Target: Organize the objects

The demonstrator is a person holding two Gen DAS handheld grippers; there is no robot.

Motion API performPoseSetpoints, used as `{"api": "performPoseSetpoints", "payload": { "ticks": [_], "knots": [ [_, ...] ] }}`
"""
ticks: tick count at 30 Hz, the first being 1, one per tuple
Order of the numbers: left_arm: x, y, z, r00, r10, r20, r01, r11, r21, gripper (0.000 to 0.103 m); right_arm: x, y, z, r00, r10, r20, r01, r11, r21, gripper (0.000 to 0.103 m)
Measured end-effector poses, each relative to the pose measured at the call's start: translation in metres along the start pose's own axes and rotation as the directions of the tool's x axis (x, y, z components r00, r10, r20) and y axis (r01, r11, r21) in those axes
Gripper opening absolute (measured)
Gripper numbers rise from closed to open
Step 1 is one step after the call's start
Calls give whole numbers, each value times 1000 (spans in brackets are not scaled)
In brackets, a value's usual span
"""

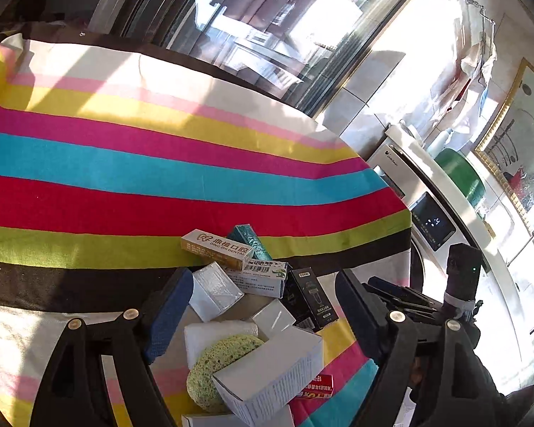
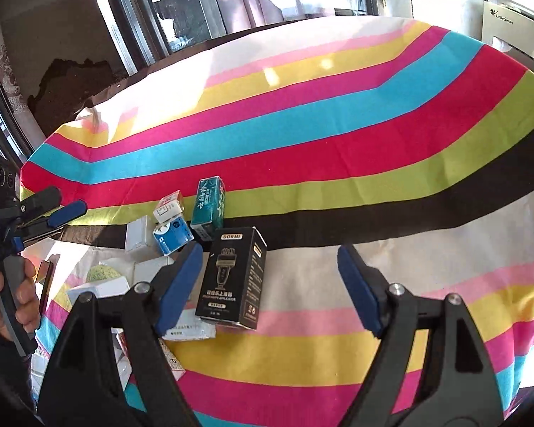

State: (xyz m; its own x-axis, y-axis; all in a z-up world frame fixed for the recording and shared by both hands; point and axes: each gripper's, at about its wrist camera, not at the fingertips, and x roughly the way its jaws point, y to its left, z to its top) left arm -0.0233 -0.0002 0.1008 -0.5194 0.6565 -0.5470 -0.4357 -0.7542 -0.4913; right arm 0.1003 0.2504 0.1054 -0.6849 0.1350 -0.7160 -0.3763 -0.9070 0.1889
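Black DORMI box (image 2: 233, 277): stands upright on the striped cloth (image 2: 338, 149) of the counter, at the right edge of the box pile, between the right tool's fingers.
Handling: likely light, stiff cardboard with glossy faces that may slip; take hold across the two broad side faces, mid-height.
Right tool (image 2: 270, 284): spread wide, holding nothing.
Left tool (image 1: 263, 315): spread wide above the green sponge (image 1: 217, 366) and white boxes (image 1: 270, 373), empty.

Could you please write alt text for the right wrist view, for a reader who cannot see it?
The open right gripper frames an upright black DORMI box on a striped tablecloth; its fingers are clear of the box. Smaller boxes, including a teal box, cluster behind and left, where a hand holds the left gripper.
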Motion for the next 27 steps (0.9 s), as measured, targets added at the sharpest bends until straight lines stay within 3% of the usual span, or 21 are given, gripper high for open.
{"api": "performPoseSetpoints", "payload": {
  "ticks": [2,4,6,8,10,12,17,20,22,25,27],
  "knots": [
    [-11,-24,-21,997,73,9,-74,991,113,84,-13,-2,-12,1000,-26,0,26,1000,-15,81],
    [-9,-49,-40,989,148,-1,-144,962,232,84,-21,-4,-24,999,-39,-9,38,999,-20,82],
    [-8,-63,-59,978,211,-7,-195,917,349,84,-26,-6,-34,999,-38,-19,38,999,-17,82],
    [0,-75,-75,959,284,1,-253,852,458,84,-30,-6,-42,999,-43,-25,43,999,-10,82],
    [8,-81,-84,938,346,19,-304,797,522,84,-31,-5,-48,999,-41,-35,40,999,-29,82],
    [13,-79,-87,923,383,36,-338,763,550,84,-34,-4,-52,998,-50,-35,49,998,-51,82],
    [20,-72,-85,909,415,50,-368,738,566,84,-36,-4,-58,997,-57,-43,55,996,-64,83],
    [27,-64,-84,905,424,20,-359,740,569,82,-33,-1,-58,997,-59,-48,56,996,-72,83],
    [32,-60,-83,905,426,-5,-352,754,555,64,-29,3,-58,997,-65,-52,60,994,-89,83],
    [32,-59,-81,914,405,-13,-343,791,506,47,-24,7,-59,996,-74,-58,67,992,-107,83],
    [31,-61,-81,915,404,-2,-356,808,469,45,-20,10,-58,995,-87,-57,80,990,-117,83]
  ]
}}
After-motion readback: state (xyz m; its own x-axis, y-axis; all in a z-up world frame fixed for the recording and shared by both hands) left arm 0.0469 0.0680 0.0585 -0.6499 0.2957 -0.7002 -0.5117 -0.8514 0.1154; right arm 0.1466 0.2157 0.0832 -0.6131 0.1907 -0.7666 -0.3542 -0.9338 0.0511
